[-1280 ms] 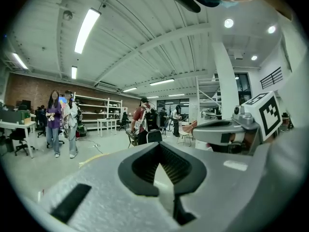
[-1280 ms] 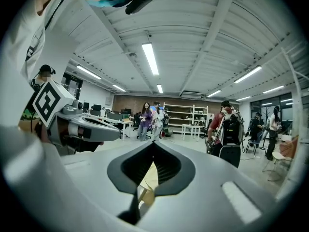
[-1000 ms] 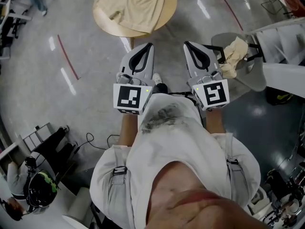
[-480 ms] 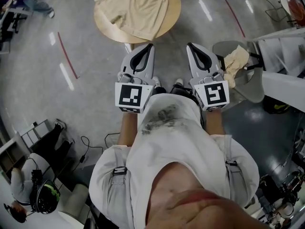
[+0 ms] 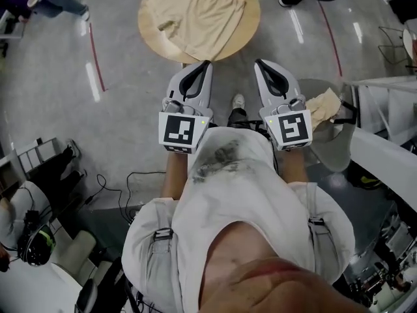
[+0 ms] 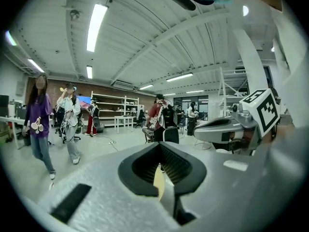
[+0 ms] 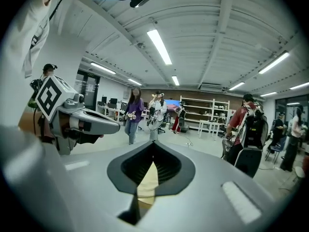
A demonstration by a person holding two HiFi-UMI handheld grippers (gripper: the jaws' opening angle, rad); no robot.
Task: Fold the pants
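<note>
"How is the person holding those two grippers?"

"Side by side in front of the chest. The left gripper (image 5: 204,64) and the right gripper (image 5: 259,62) are pointing forward, tilting only slightly down, running parallel with a gap between them."

"Are the jaws gripping anything?"

"No, each pair is pressing together with nothing between. The forearms (image 5: 172,175) are tucking in close, and the marker cubes (image 5: 182,130) are facing up."

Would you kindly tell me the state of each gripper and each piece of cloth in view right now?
left gripper: shut, holding nothing.
right gripper: shut, holding nothing.
pants: spread open on the round table, not yet folded.
beige cloth: crumpled on the grey chair.
</note>
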